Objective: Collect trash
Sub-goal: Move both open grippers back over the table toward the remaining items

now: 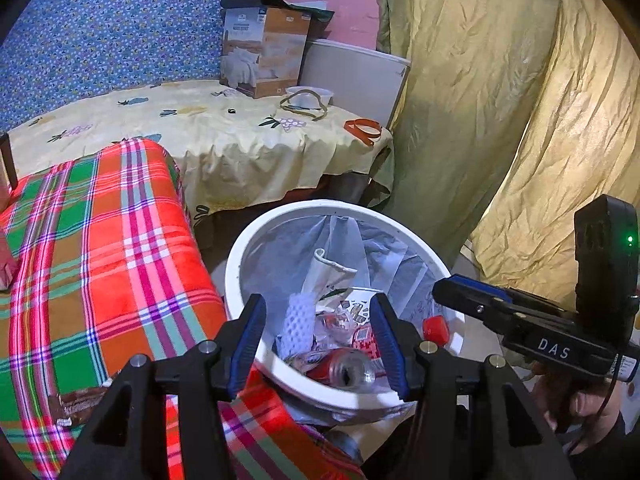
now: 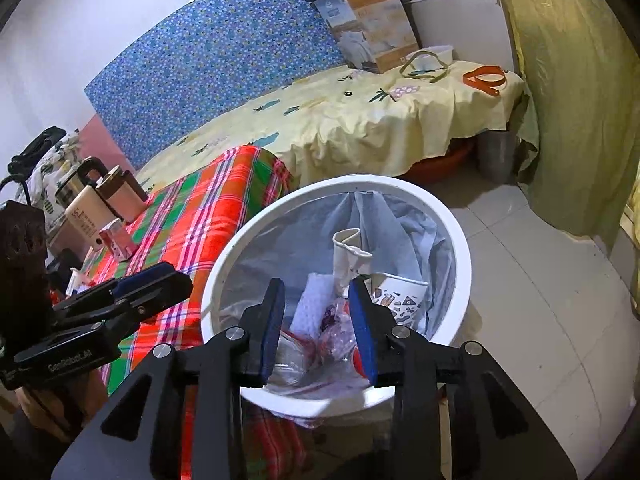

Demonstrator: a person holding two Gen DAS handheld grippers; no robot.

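A white trash bin (image 1: 234, 264) with a clear liner stands on the floor beside the plaid-covered surface. Inside lie paper cups (image 2: 394, 294), a white foam net (image 1: 298, 320), a red can (image 1: 340, 368), crumpled plastic and a red cap (image 1: 435, 329). My left gripper (image 1: 318, 308) hovers over the bin's near rim, jaws open, holding nothing. My right gripper (image 2: 316, 292) hangs over the bin (image 2: 460, 240) too, jaws apart, with only the trash below showing between them. It enters the left wrist view from the right (image 1: 440, 292). The left gripper (image 2: 168, 276) shows at the left of the right wrist view.
A red-green plaid blanket (image 1: 100, 260) lies left of the bin, bearing bottles, a small carton (image 2: 118, 244) and a kettle (image 2: 80, 180). Behind is a yellow-clothed table (image 1: 208, 128) with a cardboard box (image 1: 264, 52), a bowl and an orange strap (image 1: 362, 130). A curtain (image 1: 500, 100) hangs right over tiled floor (image 2: 540, 300).
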